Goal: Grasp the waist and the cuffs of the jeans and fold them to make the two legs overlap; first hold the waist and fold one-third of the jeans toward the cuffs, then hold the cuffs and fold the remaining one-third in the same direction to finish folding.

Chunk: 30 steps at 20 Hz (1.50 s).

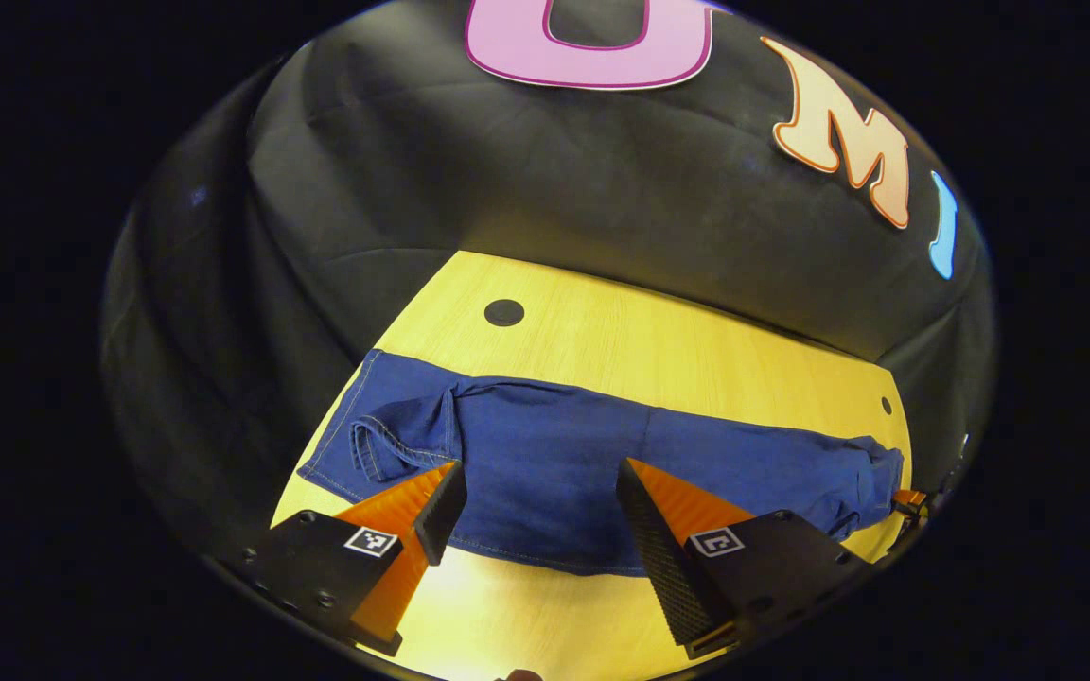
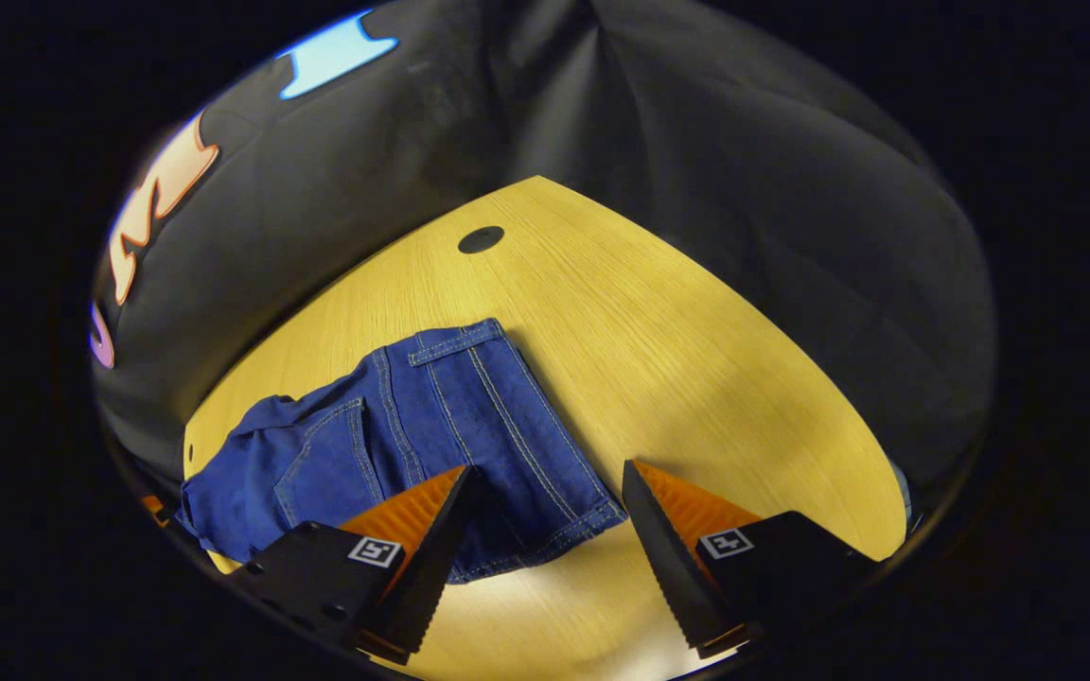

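Dark blue jeans (image 1: 564, 454) lie as a long band across the yellow wooden table (image 1: 659, 331). At their left end a flap with a stitched hem (image 1: 394, 440) is turned over. My left gripper (image 1: 540, 511) hangs open above the near edge of the jeans' middle, nothing between its fingers. In the right gripper view the jeans (image 2: 431, 426) show a stitched pocket (image 2: 318, 463) and long seams. There my right gripper (image 2: 545, 515) stands open over the near corner of the cloth, its left finger (image 2: 431, 530) above the denim. Whether it touches the cloth I cannot tell.
Black cloth walls close in the table at the back and sides. A round dark hole (image 1: 504, 312) sits in the tabletop behind the jeans, with a smaller one (image 1: 887, 405) at the far right. Bare wood (image 2: 696, 378) stretches right of the jeans.
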Motion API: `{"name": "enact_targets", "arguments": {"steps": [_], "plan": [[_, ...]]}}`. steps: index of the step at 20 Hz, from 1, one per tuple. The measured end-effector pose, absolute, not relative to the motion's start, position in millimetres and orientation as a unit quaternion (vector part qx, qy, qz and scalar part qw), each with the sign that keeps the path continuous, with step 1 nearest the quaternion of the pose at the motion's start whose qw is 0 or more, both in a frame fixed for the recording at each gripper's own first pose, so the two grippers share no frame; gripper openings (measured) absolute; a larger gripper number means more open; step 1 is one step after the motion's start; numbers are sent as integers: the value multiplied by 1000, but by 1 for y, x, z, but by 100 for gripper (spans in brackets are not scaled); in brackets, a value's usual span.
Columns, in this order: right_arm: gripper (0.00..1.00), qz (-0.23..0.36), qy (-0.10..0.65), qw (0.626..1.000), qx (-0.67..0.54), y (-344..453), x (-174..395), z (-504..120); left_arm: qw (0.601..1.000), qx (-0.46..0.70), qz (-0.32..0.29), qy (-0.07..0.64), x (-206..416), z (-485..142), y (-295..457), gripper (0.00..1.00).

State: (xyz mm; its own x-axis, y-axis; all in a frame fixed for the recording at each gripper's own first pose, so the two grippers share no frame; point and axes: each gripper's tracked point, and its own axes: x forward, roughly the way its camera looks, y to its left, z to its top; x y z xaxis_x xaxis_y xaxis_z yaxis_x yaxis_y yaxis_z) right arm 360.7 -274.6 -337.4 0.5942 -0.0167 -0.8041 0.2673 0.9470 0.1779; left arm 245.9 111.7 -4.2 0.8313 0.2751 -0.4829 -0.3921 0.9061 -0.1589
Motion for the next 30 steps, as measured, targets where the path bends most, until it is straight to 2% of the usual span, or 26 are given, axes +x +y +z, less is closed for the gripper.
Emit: {"name": "enact_targets", "arguments": {"steps": [2, 6, 7, 9, 10, 13, 15, 17, 20, 23, 24, 30], "plan": [[99, -83, 435, 888, 124, -275, 362, -338, 946, -137, 183, 230, 242, -6, 109, 96], [96, -90, 419, 898, 97, -269, 361, -339, 941, -163, 192, 225, 236, -10, 110, 96], [91, -84, 419, 898, 109, -261, 361, -341, 940, -171, 192, 225, 234, -12, 110, 96], [64, -95, 411, 898, 125, -258, 362, -341, 939, -181, 188, 226, 230, -13, 110, 96], [64, -100, 419, 893, 128, -255, 359, -342, 938, -185, 185, 226, 228, -13, 110, 96], [41, -108, 414, 896, 119, -252, 361, -337, 939, -189, 180, 222, 225, -12, 111, 95], [30, -121, 412, 898, 99, -250, 360, -335, 940, -192, 176, 221, 223, -12, 111, 95], [24, -115, 394, 910, 49, -250, 362, -332, 941, -194, 171, 218, 220, -11, 111, 95], [24, -119, 392, 911, 35, -245, 362, -328, 943, -193, 162, 216, 214, -10, 113, 95], [6, -137, 399, 903, 83, -246, 363, -327, 946, -194, 150, 214, 209, -10, 114, 95], [4, -141, 400, 901, 89, -246, 362, -322, 946, -195, 145, 214, 208, -11, 116, 95], [2, -171, 354, 909, 138, -246, 360, -270, 948, -206, 116, 214, 196, -18, 126, 96]]}}
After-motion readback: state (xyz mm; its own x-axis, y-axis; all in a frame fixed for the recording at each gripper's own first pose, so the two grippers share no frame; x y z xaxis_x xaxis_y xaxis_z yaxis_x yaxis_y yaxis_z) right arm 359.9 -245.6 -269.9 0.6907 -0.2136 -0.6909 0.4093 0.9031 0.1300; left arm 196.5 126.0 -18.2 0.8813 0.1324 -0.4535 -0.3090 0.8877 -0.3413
